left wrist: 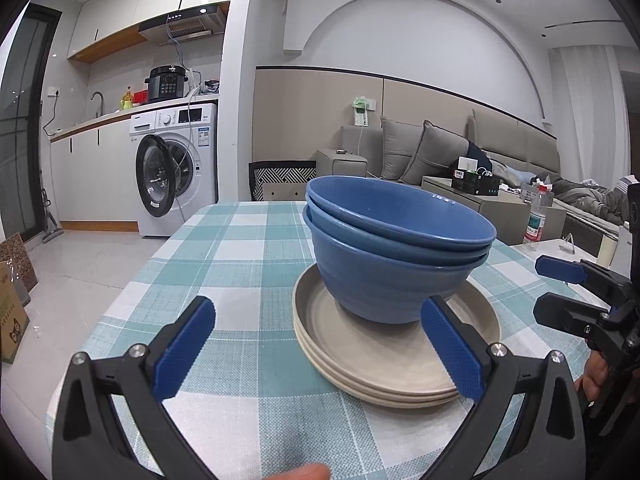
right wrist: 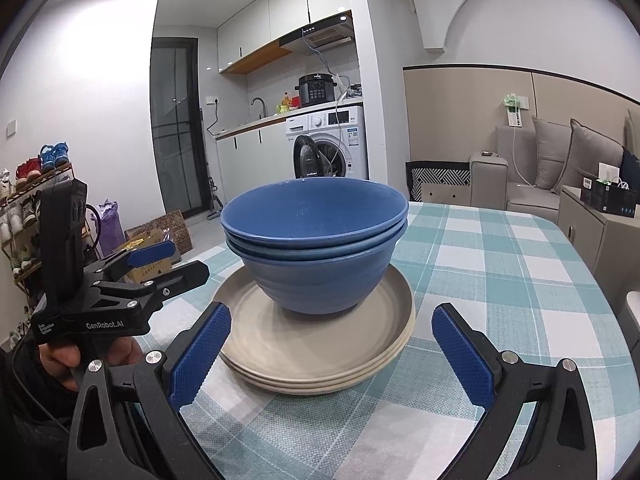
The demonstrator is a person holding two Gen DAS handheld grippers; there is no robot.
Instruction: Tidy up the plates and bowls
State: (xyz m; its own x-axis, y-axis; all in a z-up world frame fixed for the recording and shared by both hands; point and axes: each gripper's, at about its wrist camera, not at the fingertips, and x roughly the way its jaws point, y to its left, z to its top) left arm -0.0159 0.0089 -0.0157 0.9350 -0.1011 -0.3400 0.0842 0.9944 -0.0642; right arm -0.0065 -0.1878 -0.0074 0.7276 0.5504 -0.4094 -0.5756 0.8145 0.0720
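Three blue bowls (left wrist: 396,256) (right wrist: 316,248) sit nested on a stack of three beige plates (left wrist: 360,344) (right wrist: 312,340) on the checked tablecloth (left wrist: 240,248) (right wrist: 500,264). My left gripper (left wrist: 320,348) is open just in front of the stack, its right pad near the plates' rim, holding nothing. My right gripper (right wrist: 332,352) is open too, its fingers spread on either side of the plates' near edge, empty. Each gripper shows in the other's view: the right gripper (left wrist: 560,292) at the right edge, the left gripper (right wrist: 176,260) at the left, held by a hand.
The table's left edge (left wrist: 120,292) drops to a tiled floor with cardboard boxes (left wrist: 12,304). A water bottle (left wrist: 538,220) and a low table stand beyond the right side. A washing machine (left wrist: 176,168), a sofa (left wrist: 460,152) and a shoe rack (right wrist: 24,208) are further off.
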